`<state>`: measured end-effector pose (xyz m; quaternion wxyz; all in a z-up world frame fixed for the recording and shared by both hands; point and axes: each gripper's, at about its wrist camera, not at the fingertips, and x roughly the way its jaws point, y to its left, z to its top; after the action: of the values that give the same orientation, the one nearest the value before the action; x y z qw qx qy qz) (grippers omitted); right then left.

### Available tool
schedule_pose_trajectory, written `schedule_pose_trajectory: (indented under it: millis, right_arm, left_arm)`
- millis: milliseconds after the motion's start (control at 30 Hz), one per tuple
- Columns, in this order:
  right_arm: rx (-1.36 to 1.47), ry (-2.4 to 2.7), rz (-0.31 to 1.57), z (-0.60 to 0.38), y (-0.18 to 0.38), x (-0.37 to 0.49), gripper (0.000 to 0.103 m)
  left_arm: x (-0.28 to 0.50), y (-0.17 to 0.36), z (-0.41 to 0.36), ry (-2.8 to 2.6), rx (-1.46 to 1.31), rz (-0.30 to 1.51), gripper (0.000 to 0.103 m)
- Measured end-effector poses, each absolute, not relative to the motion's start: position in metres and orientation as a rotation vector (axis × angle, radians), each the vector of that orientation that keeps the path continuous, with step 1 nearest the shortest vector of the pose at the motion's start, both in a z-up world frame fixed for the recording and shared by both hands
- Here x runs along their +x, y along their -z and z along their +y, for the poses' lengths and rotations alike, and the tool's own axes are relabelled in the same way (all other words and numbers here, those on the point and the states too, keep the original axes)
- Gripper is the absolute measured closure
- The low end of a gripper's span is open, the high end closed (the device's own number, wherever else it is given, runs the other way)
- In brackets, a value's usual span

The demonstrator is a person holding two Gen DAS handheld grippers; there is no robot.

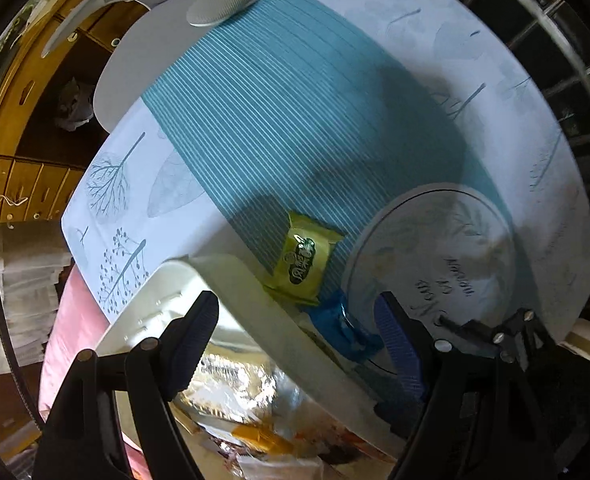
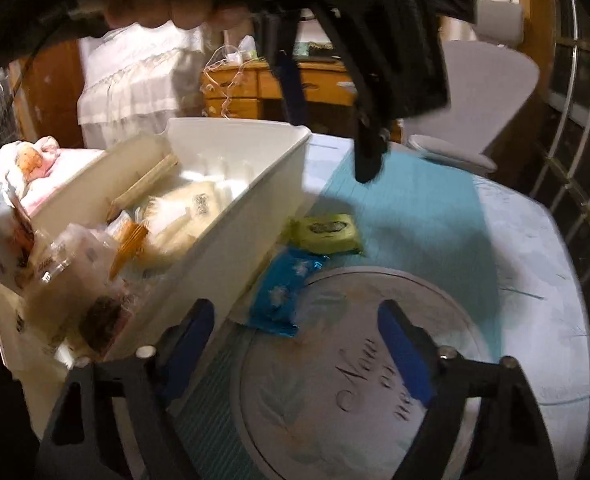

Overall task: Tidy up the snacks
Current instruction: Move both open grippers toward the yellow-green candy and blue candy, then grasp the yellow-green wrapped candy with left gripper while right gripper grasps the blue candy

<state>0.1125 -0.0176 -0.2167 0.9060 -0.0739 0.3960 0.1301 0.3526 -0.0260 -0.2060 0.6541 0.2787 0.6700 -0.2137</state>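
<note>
A green snack packet (image 2: 329, 233) and a blue one (image 2: 281, 294) lie flat beside the white bin (image 2: 251, 216) of snacks.

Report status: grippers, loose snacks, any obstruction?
Left gripper open, empty. Right gripper open, empty. Green packet and blue packet outside white bin. Nothing blocking.

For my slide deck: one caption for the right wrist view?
Open right tool hovers over a round plate, beside blue and green snack packets and a white bin.
</note>
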Motion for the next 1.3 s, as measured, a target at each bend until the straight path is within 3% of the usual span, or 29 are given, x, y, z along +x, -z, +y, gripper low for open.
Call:
schedule_pose_trajectory:
  millis: [267,367,667,900,1300]
  right_arm:
    - [-0.184,-0.315,0.875,-0.011,0.242,0.121,0.031]
    - [-0.200,-0.336,0.886,-0.008,0.247,0.125,0.039]
    - [-0.191,-0.379,0.887,-0.004,0.254,0.145,0.051]
    - [-0.216,-0.430,0.916,0.005,0.261,0.153,0.069]
    - [-0.206,-0.402,0.953,0.009,0.261,0.152,0.077]
  left_arm:
    - [0.360,0.232,-0.047,0.475,0.776,1.491,0.025]
    - [0.363,0.243,-0.051,0.482,0.788,1.514,0.026]
    - [0.370,0.273,-0.055,0.458,0.829,1.572,0.038]
    - [0.368,0.285,-0.061,0.434,0.878,1.577,0.049]
    - [0.369,0.284,-0.060,0.406,0.885,1.560,0.057]
